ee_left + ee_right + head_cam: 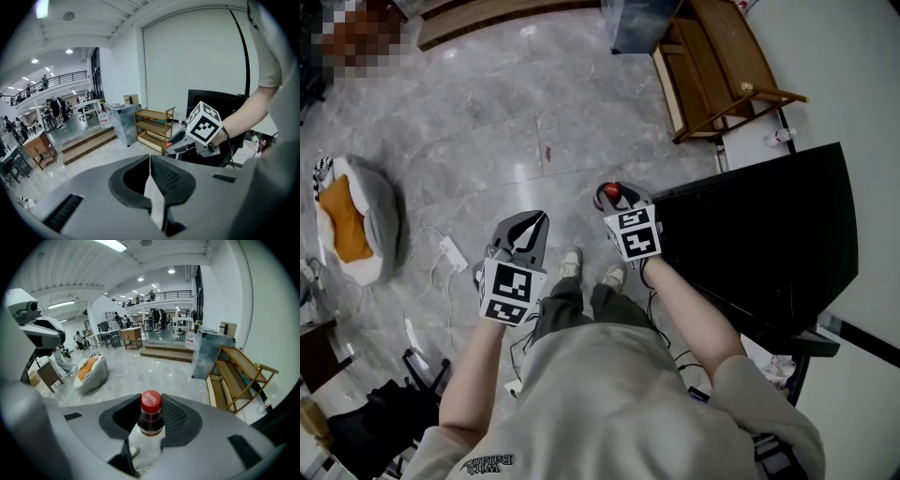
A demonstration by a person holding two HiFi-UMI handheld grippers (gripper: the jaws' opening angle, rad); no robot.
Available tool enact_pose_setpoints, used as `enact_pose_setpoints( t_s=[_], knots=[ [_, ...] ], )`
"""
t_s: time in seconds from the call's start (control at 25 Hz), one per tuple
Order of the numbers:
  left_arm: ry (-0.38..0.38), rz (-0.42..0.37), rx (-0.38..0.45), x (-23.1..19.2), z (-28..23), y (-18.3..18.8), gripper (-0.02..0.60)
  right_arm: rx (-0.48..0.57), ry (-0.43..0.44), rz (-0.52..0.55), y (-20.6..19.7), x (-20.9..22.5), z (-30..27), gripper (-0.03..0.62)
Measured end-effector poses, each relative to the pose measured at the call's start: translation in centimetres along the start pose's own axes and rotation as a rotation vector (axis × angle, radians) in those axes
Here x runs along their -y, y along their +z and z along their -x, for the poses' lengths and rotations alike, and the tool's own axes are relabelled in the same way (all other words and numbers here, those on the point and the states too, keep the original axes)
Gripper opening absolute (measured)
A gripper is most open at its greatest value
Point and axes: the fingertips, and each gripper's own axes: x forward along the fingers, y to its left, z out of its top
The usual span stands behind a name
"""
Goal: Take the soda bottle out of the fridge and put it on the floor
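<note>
The right gripper [150,405] is clenched on the neck of the soda bottle [151,423], its ribbed pads pressing just under the red cap [151,401]. The left gripper [150,159], just beside it, has its jaws drawn together tip to tip with nothing between them.

The bottle points cap up, and its long axis looks roughly upright, hanging down through the right jaws. That is partly a guess, since the body is mostly hidden beneath the gripper in every view; only the cap, the neck and the dark soda in it show plainly.

Below both grippers are the person's shoes [571,262] on the grey marble floor [487,122], so the bottle hangs in the air above the floor, not yet on it. The black fridge [769,234] stands close on the outer side of the right gripper, and the bottle is clear of it.

I judge the first half done: the bottle is out of the fridge. Left to do is bringing it down, standing it on the floor and letting go.

Farther out, a wooden rack [712,66] stands beyond the fridge, and a grey-and-orange beanbag [356,230] lies well off to the left gripper's side.
</note>
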Motion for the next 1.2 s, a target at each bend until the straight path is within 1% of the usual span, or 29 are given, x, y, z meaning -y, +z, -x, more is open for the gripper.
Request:
enact_pose_setpoints(
  t_s=[0.08, 0.24, 0.32, 0.44, 0.52, 0.72, 0.92, 1.04, 1.16, 1.2],
  knots=[
    [-0.007, -0.007, -0.023, -0.1, -1.4, -1.0, 0.008, -0.025, -0.005, -0.013, -1.0, 0.4, -1.0, 0.11],
    [-0.031, -0.026, -0.063, -0.7, -5.0, -3.9, 0.008, -0.064, -0.023, 0.001, -2.4, 0.9, -4.0, 0.112],
    [-0.05, -0.001, -0.058, -1.1, -6.7, -5.2, 0.008, -0.082, -0.021, 0.0, -3.4, 0.9, -5.6, 0.112],
    [-0.062, 0.027, -0.038, -1.2, -9.1, -6.7, 0.008, -0.127, -0.022, -0.014, -6.3, 1.4, -7.9, 0.111],
    [-0.067, 0.027, -0.058, -1.5, -11.4, -8.4, 0.008, -0.152, -0.026, -0.021, -7.9, 1.9, -9.9, 0.112],
    [-0.112, 0.041, -0.123, -0.7, -16.6, -14.1, 0.008, -0.195, -0.017, -0.057, -11.9, 2.0, -14.6, 0.112],
    [-0.164, 0.053, -0.183, 0.3, -21.7, -19.8, 0.008, -0.236, 0.001, -0.067, -15.8, 1.2, -19.1, 0.112],
    [-0.182, 0.083, -0.209, 0.1, -24.9, -23.1, 0.008, -0.256, 0.008, -0.073, -18.0, 0.7, -22.1, 0.112],
    [-0.206, 0.136, -0.251, 0.3, -27.2, -26.8, 0.008, -0.28, 0.03, -0.075, -20.6, -0.4, -24.5, 0.112],
    [-0.211, 0.139, -0.263, 0.3, -28.1, -27.9, 0.008, -0.287, 0.036, -0.07, -21.4, -0.6, -25.4, 0.112]
  ],
)
